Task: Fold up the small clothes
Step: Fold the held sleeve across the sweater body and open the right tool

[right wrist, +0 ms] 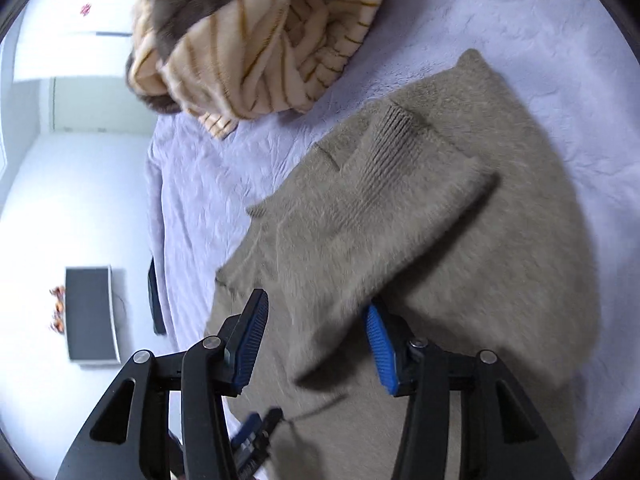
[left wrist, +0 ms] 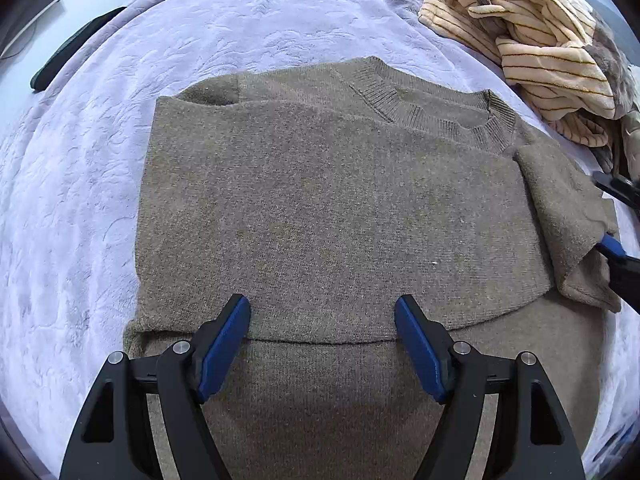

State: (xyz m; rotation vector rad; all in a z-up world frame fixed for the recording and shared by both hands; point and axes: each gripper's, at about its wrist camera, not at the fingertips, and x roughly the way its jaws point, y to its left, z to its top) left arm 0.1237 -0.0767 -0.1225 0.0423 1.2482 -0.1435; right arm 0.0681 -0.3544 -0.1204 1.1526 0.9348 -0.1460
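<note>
A brown knit sweater lies on the lavender bedspread, ribbed collar at the far right, one side folded over the body. My left gripper is open and empty just above the sweater's near fold edge. My right gripper is open, its jaws on either side of a folded sleeve flap of the sweater, not closed on it. The right gripper's fingertips show at the right edge of the left wrist view, beside the sleeve.
A crumpled cream striped garment lies at the far right of the bed; it also shows in the right wrist view. A dark object lies at the bed's left edge. A dark monitor is beyond the bed.
</note>
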